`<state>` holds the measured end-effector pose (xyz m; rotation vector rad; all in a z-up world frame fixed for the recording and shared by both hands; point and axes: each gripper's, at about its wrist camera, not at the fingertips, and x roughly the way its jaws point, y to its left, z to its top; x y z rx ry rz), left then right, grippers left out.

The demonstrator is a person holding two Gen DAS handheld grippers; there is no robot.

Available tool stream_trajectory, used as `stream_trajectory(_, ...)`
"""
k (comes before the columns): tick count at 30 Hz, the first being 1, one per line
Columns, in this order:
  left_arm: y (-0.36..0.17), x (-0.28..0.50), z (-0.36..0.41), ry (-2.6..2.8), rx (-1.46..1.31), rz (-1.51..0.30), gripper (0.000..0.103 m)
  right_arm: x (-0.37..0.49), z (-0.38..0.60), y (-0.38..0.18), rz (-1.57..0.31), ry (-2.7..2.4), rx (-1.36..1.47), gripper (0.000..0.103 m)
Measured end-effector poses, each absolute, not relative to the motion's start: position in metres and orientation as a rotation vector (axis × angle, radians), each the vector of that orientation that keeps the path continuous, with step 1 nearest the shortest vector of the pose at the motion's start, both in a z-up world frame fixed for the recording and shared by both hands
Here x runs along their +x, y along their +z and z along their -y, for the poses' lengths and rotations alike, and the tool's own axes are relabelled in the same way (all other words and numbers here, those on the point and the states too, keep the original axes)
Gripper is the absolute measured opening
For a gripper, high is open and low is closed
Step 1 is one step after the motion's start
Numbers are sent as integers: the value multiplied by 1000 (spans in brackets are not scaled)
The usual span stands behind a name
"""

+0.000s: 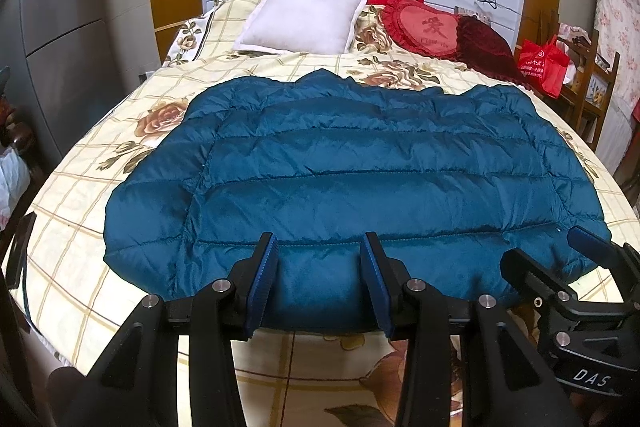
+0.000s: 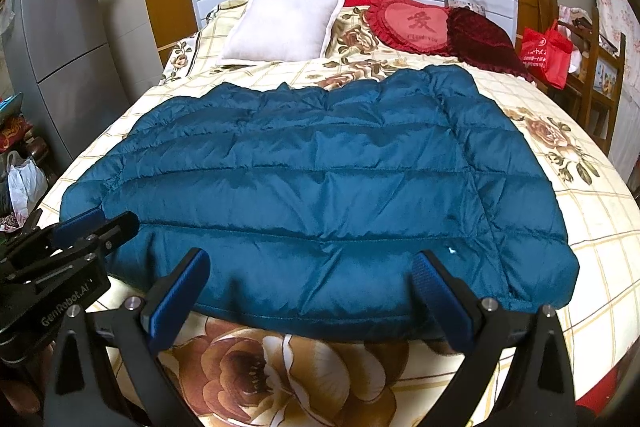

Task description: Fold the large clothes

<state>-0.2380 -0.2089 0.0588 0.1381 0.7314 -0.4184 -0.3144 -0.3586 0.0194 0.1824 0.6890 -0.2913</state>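
Observation:
A teal quilted down jacket (image 1: pixel 352 171) lies spread flat, back up, on the floral bedspread (image 1: pixel 80 195); it also shows in the right wrist view (image 2: pixel 312 183). My left gripper (image 1: pixel 320 251) is open and empty, its fingers over the jacket's near hem left of centre. My right gripper (image 2: pixel 312 267) is open wide and empty, over the near hem toward the right. The right gripper shows at the left wrist view's right edge (image 1: pixel 576 259); the left gripper shows at the right wrist view's left edge (image 2: pixel 88 223).
A white pillow (image 1: pixel 300 15), a red heart cushion (image 1: pixel 424 27) and a dark red cushion (image 1: pixel 488 47) lie at the bed's head. A red bag (image 1: pixel 544 63) sits on a wooden shelf to the right. A grey fridge (image 2: pixel 60 59) stands left.

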Motion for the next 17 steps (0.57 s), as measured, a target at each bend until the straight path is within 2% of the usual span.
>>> stream_trajectory(17,58,-229,203,-405,119,-719,25,-311,361,13,-705,-293,195,103)
